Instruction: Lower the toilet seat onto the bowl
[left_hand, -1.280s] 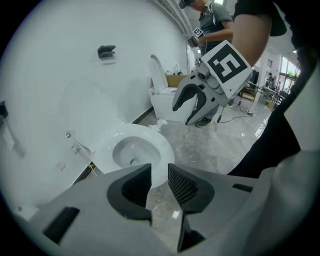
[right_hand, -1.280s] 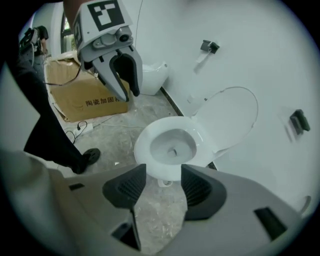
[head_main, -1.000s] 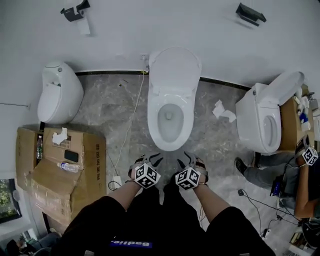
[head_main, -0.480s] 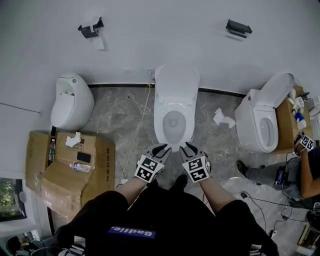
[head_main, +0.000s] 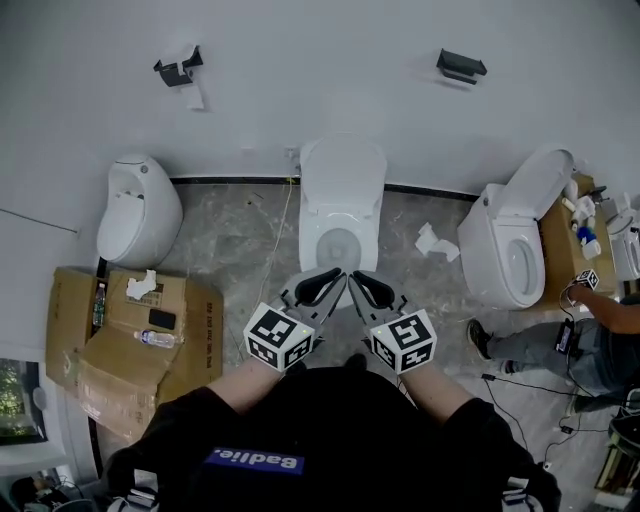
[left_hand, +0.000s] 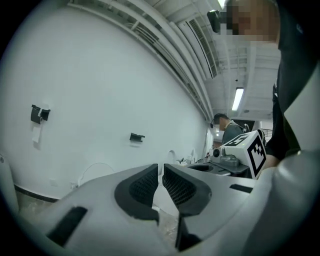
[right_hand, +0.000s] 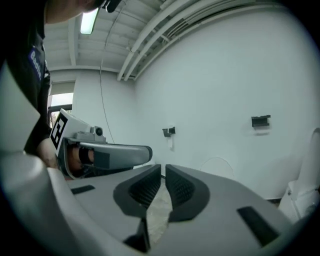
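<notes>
- Toilet seat: one, on the middle of three toilets, far centre by the wall.
- Left gripper, right gripper: two, near side, jaws just closing to slits, both empty.

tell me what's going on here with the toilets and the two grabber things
A person stands facing the white ceramic toilet at the middle of the wall, with a claw in each hand. The left claw and right claw are held out toward it, touching nothing. Their jaws have just been closing and sit nearly together, empty. The toilet's lid stands upright.
</notes>
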